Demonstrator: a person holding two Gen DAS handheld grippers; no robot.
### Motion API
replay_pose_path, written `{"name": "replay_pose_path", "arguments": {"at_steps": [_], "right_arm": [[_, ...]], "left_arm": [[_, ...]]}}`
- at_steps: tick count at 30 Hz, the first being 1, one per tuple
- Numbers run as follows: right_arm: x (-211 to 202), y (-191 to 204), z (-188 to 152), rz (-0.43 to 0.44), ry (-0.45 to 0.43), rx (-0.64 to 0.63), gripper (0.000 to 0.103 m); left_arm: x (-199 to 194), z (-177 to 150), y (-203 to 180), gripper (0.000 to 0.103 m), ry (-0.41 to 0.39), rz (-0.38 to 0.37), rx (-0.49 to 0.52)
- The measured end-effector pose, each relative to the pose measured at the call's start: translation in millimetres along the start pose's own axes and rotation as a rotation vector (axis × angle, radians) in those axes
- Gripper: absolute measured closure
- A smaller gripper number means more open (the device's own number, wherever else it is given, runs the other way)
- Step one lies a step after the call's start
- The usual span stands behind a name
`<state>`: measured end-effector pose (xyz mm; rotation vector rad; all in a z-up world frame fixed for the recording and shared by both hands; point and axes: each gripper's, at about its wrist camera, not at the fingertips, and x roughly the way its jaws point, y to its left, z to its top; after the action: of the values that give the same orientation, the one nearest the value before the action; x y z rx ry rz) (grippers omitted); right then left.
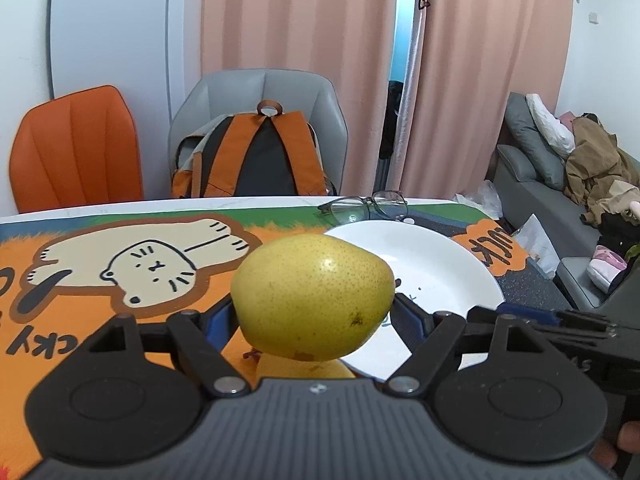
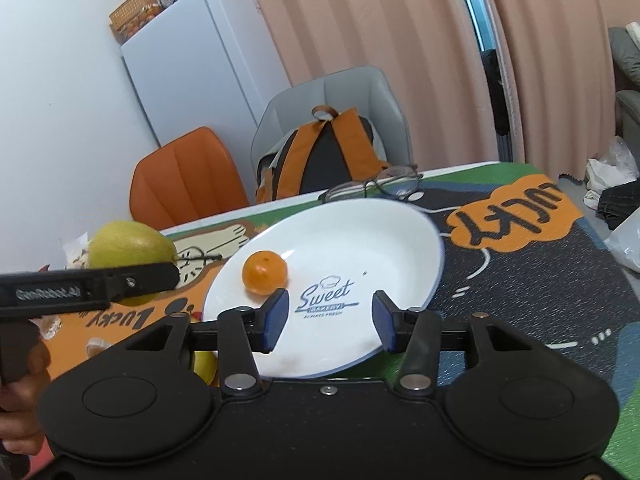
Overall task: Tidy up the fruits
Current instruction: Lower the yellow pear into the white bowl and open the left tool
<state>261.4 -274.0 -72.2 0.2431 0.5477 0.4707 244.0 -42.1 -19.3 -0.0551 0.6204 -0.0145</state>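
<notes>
Left wrist view shows the left gripper (image 1: pixel 314 312) clamped on a yellow-green pear (image 1: pixel 313 295), its blue-padded fingers (image 1: pixel 218 318) pressing the fruit's two sides and holding it in the air, just left of the white plate (image 1: pixel 440 264). A second yellowish fruit (image 1: pixel 304 368) lies on the mat beneath the pear, mostly hidden.

From the right wrist view, the right gripper (image 2: pixel 329 318) hangs over the near half of the plate, its fingers (image 2: pixel 276 316) apart with nothing between them but the plate's blue "Sweet Bakery" print. A small orange (image 2: pixel 265 273) sits inside the plate, near its left rim and just beyond the right gripper's left finger.

The plate rests on a cartoon-printed mat (image 2: pixel 520 272) covering the desk (image 1: pixel 256 202). A pair of glasses (image 2: pixel 374 188) lies just behind the plate's far rim. Beyond the desk stand an orange chair (image 1: pixel 76 152) and a grey chair (image 1: pixel 264 92) carrying a backpack (image 1: pixel 256 156).
</notes>
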Motion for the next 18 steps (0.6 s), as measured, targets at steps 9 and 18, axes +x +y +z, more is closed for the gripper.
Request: {"name": "replay_pose_path", "arguments": {"at_steps": [9,18], "right_arm": [[-3.8,-20.2,4.9,-0.025,-0.012,0.070,0.042],[-4.2,-23.1,5.3,-0.048,-0.011,0.074,0.037]], "left_arm": [[26.9,-2.8,-18.4,0.023,0.048,-0.032,0.018],[50.0,-11.0,-34.6,0.023,0.121,-0.033,0.034]]}}
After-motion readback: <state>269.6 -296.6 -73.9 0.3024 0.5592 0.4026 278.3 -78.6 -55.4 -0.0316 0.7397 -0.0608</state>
